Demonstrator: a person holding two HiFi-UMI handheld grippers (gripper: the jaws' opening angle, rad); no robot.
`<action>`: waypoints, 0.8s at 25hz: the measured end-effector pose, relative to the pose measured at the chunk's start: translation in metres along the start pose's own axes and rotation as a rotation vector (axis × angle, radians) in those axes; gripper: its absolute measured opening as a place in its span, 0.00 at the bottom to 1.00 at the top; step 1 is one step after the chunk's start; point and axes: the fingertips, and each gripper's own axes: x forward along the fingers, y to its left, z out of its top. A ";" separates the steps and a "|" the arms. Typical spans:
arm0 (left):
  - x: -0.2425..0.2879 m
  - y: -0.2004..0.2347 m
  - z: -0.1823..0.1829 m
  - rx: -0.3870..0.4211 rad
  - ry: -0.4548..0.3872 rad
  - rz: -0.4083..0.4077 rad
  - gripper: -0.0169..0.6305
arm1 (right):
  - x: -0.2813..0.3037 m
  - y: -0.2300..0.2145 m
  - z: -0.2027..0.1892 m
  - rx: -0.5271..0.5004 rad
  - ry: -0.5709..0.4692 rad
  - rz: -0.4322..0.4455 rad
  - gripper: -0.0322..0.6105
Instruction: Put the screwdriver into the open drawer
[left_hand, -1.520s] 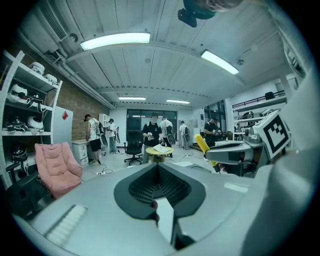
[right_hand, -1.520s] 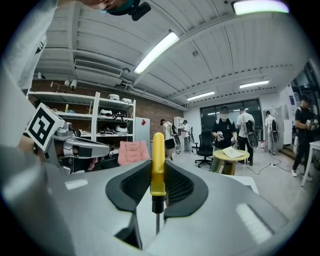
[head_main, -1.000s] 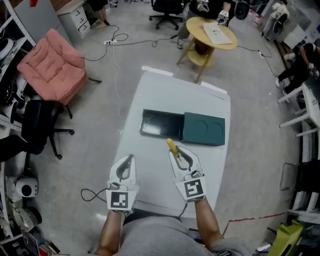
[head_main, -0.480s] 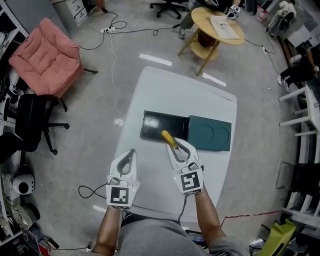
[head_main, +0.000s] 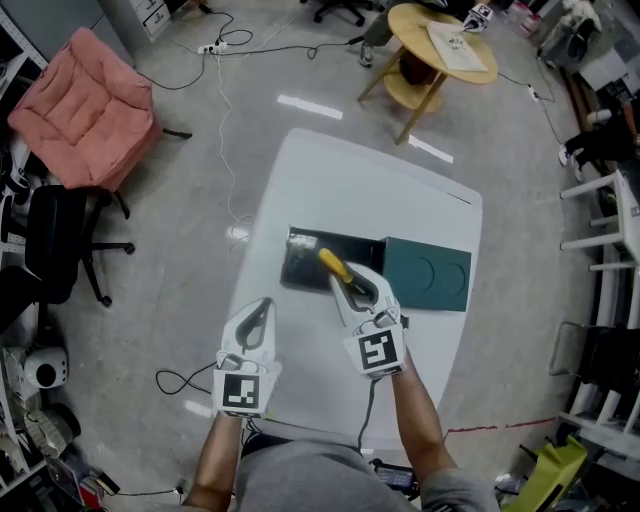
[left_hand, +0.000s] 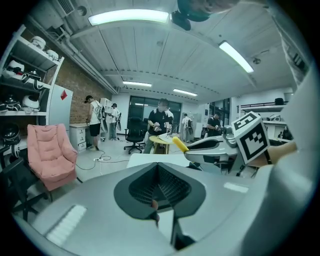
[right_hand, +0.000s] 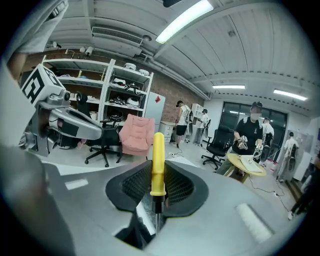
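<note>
While the right gripper (head_main: 352, 283) pinches the screwdriver (head_main: 334, 266) by its metal shaft, yellow handle poking over the open drawer (head_main: 303, 272), it looks light, stiff, likely slippery; hold near the handle.

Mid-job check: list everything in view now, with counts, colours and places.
Table: one, white, centre.
Drawer: one, black, open, on table.
Box: one, teal, right of drawer.
Screwdriver: one, yellow handle, in right gripper, by drawer.
Armchair: one, pink, upper left.
Round table: one, wooden, top right.
Office chair: one, black, left.
Left gripper: grey, fingers shut, empty.
Right gripper: grey, shut on screwdriver.
</note>
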 end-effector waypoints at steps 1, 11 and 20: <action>0.002 0.001 -0.002 -0.008 0.003 0.003 0.05 | 0.003 0.001 -0.003 -0.008 0.012 0.007 0.17; 0.022 0.013 -0.019 -0.016 0.043 0.002 0.05 | 0.040 0.017 -0.036 -0.138 0.158 0.079 0.17; 0.029 0.024 -0.034 -0.029 0.074 0.008 0.05 | 0.059 0.033 -0.061 -0.209 0.265 0.145 0.18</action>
